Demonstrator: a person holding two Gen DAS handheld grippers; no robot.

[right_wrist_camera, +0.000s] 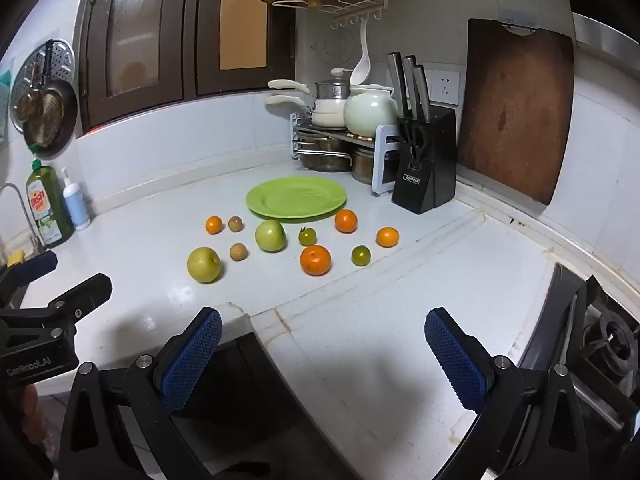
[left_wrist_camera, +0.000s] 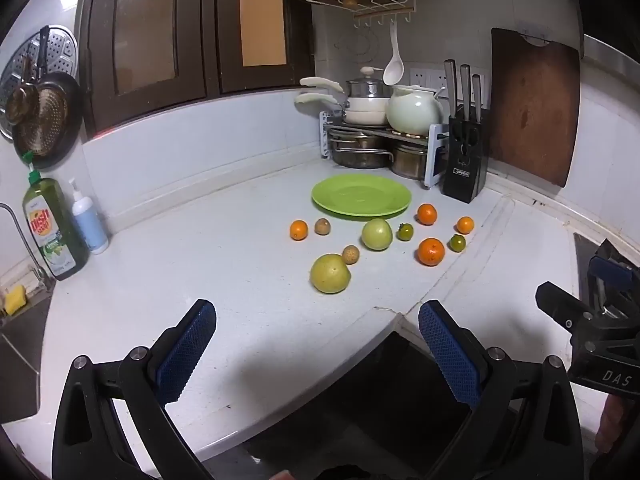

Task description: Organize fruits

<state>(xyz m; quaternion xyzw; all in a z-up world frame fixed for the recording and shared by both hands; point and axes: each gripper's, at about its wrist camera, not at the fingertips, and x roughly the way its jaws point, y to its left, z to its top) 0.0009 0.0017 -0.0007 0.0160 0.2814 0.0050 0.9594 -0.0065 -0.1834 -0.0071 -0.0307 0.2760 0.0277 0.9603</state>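
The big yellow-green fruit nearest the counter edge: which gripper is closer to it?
Left. The big yellow-green fruit lies just ahead of the open left gripper, roughly centred. From the right gripper, also open, it sits ahead and well off to the left.

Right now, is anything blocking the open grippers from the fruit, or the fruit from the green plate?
Nothing visible does. Bare counter lies between both open grippers and the fruit; the big yellow-green fruit is nearest. The green plate is empty, just behind the fruit, with no utensil between.
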